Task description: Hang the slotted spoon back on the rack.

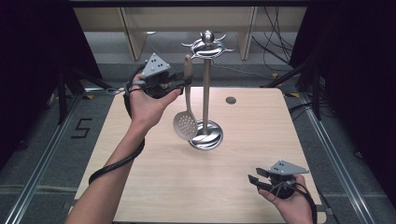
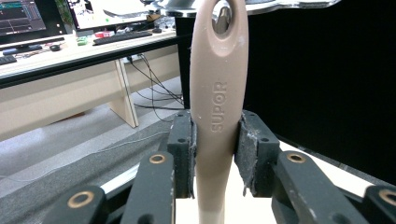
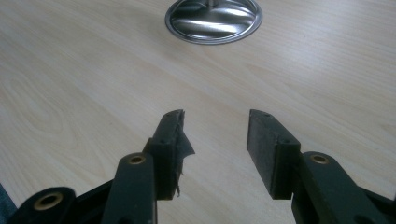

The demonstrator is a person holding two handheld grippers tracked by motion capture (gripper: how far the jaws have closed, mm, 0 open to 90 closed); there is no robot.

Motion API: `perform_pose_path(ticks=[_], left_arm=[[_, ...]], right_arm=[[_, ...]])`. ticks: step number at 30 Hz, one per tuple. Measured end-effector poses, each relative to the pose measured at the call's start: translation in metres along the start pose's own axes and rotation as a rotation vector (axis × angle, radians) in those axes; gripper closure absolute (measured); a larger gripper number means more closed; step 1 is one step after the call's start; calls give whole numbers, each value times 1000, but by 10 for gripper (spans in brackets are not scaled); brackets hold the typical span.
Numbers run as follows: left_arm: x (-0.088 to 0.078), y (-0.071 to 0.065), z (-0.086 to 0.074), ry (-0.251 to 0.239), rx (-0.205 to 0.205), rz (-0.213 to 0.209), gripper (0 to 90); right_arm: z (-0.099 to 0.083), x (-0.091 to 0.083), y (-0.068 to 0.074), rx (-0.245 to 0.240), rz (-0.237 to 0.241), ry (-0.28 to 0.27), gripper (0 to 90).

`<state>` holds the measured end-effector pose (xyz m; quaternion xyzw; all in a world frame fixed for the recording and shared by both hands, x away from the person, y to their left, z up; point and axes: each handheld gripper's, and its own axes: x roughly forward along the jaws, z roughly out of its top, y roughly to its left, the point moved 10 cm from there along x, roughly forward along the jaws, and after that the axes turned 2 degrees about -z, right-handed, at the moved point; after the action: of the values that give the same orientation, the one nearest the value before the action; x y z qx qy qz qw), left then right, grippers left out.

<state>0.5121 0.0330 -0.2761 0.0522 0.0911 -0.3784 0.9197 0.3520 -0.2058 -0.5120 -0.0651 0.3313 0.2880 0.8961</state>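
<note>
Nearest, at the counter's near right corner, the right hand holds the right hand-held gripper low over the wood. Its jaws stand spread with nothing between them; in the right gripper view the bare counter shows through the gap, and the pad on one jaw is frayed at its edge.

Farther in, about the middle of the counter, stands a shiny metal utensil stand: a round base, seen also in the right gripper view, an upright pole and a hooked crown at the top.

Just to the left of the pole hangs a slotted spoon, upright, its perforated bowl down beside the base and its beige handle up near the crown. The left hand is raised toward the far left part of the counter, and the left hand-held gripper pinches the handle. In the left gripper view both pads press against the handle, which bears the word SUPOR and has a hanging hole at its top.

Beyond the far edge are pale wooden furniture legs and loose cables on the floor.
</note>
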Motion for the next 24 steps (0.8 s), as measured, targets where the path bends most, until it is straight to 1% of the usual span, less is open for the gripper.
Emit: perform_pose_path(ticks=[3, 5, 8, 14, 15, 22, 24], left_arm=[[2, 0, 0, 2, -4, -2, 683], [2, 0, 0, 2, -4, -2, 683], [4, -1, 0, 5, -3, -4, 683], [7, 0, 0, 7, -11, -3, 683], [7, -1, -1, 8, -11, -3, 683], [13, -2, -1, 9, -15, -8, 681], [14, -2, -1, 5, -17, -11, 681]], right_arm=[[0, 0, 1, 4, 7, 4, 566], [0, 0, 0, -1, 1, 5, 566], [-1, 0, 1, 5, 7, 6, 566], [-1, 0, 1, 4, 2, 5, 565], [0, 1, -1, -18, 8, -2, 565], [0, 1, -1, -18, 8, -1, 564], [1, 1, -2, -27, 2, -7, 564]])
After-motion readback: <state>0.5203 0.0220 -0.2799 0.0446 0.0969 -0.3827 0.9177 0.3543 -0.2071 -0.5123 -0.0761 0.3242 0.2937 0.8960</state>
